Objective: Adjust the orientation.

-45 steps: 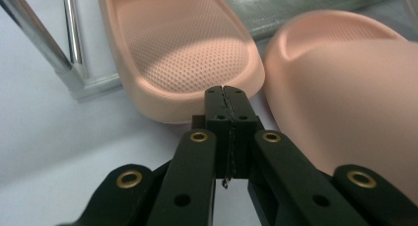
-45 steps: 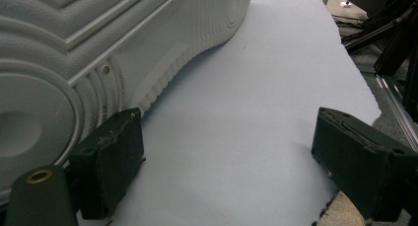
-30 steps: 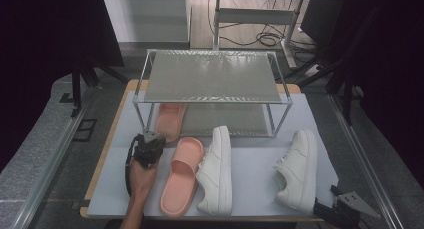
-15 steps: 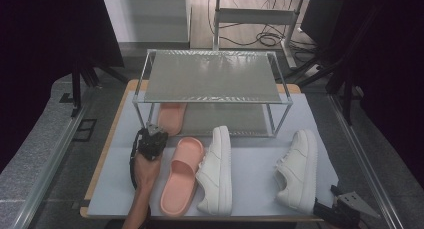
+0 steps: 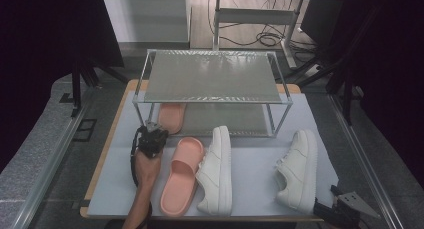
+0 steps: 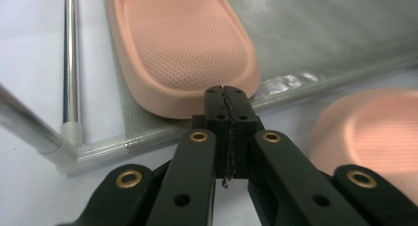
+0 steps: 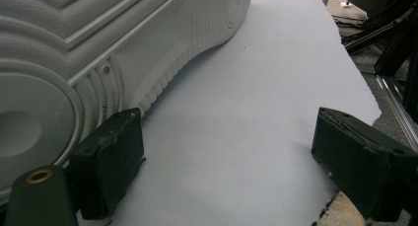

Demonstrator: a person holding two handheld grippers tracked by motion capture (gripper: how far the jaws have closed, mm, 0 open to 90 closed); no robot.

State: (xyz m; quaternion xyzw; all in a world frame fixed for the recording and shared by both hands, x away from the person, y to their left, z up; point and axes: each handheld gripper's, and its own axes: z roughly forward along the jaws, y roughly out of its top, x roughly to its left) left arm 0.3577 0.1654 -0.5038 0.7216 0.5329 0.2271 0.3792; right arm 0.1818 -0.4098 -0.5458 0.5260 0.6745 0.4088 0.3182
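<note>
A second pink slide sandal (image 5: 182, 175) is seen lying flat on the pale mat (image 5: 255, 184) that covers the counter (image 5: 114, 134), just beside a white sneaker (image 5: 217, 170) turned on its side. Another white sneaker (image 5: 297, 169) is laid well apart, toward the mat's right edge. Black cables (image 5: 260, 38) are coiled on the floor beyond the counter, and dark stands are placed on either side.

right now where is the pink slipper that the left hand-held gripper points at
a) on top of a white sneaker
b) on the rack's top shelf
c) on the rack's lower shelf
c: the pink slipper lies on the rack's lower shelf, just ahead of the shut left hand-held gripper.
</note>
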